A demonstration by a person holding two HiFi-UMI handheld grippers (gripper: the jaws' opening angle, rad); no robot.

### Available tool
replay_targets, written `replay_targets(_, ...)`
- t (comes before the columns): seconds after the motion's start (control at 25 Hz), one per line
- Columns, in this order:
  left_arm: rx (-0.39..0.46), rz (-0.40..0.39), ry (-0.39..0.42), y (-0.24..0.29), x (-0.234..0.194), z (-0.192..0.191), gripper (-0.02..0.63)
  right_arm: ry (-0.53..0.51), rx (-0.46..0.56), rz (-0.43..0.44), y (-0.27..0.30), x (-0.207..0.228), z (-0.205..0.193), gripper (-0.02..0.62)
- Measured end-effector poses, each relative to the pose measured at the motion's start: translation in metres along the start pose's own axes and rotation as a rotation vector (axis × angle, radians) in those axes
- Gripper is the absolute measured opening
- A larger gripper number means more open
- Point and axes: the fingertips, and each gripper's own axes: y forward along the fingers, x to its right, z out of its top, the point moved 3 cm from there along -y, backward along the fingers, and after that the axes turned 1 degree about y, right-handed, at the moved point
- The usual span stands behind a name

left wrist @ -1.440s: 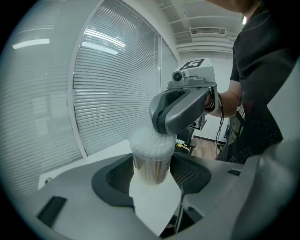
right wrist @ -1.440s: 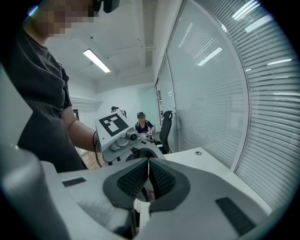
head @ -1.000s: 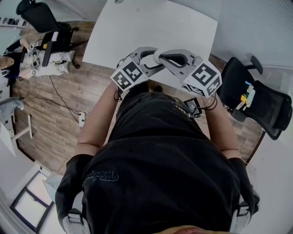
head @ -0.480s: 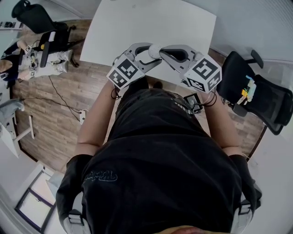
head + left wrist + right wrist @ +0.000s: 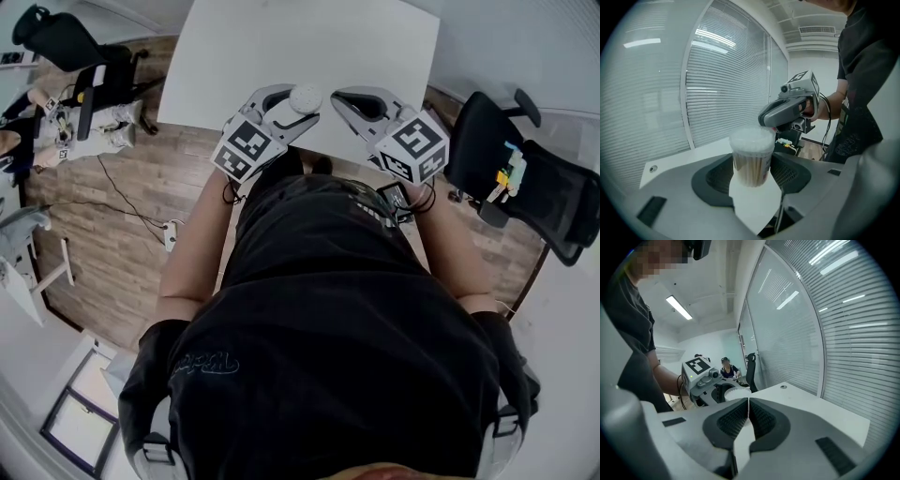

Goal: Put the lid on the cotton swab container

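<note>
My left gripper is shut on the cotton swab container, held upright above the near edge of the white table. In the left gripper view the clear container, full of swabs, stands between the pads with a frosted white lid on top. My right gripper is shut and holds nothing; it hangs just right of the container, apart from it. The right gripper view has the shut jaws pointing at the left gripper and the container's top.
A black office chair stands right of the table. Another chair and gear sit at the far left, with cables on the wood floor. Window blinds run beyond the table. A person sits in the background.
The right gripper's tip was over the container's top; it has drawn off to the right, and the white lid now shows uncovered. Both grippers have shifted slightly farther over the table.
</note>
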Motion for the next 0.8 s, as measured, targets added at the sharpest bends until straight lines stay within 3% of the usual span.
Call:
replay_targets(0.32, 0.017, 0.015, -0.017, 0.000, 0.007, -0.010, 0.255, 0.035, -0.044, -0.023, 0.005, 0.008, -0.035, 0.026)
replay_targets(0.8, 0.033, 0.020, -0.038, -0.002, 0.018, -0.016, 0.255, 0.067, -0.069, -0.029, 0.007, 0.005, -0.058, 0.024)
